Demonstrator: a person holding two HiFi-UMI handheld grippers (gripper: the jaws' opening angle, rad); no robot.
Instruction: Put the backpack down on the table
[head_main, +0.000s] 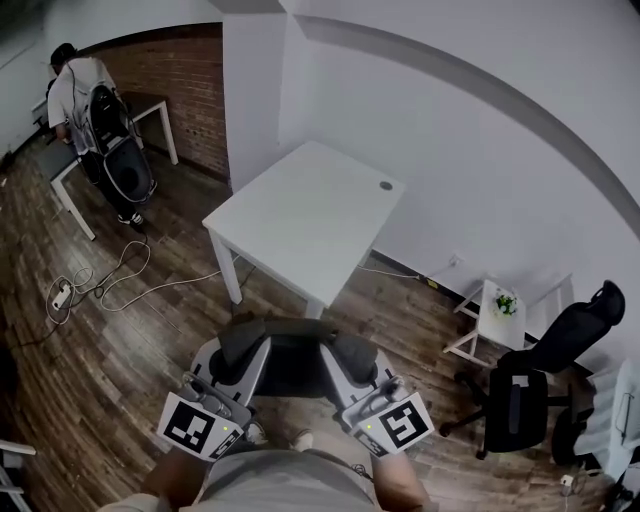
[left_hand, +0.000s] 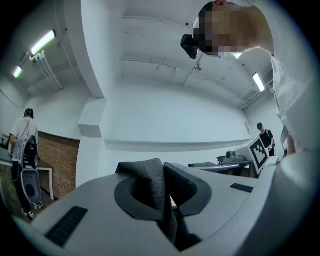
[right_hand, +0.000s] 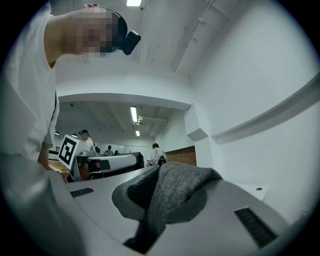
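Tightly on backpack (head_main: 290, 365), both jaws

Left tongs (head_main: 243, 347), right tongs (head_main: 343, 353) clamped.

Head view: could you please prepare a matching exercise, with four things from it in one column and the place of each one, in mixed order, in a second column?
Things
1. backpack
2. white table
3. black office chair
4. power strip

Places
A. far right of the picture
B. far left, among cables
C. centre, beyond the backpack
D. nearest the camera, gripped by the left gripper and the right gripper

Pairs: 1-D, 2-C, 3-A, 4-B
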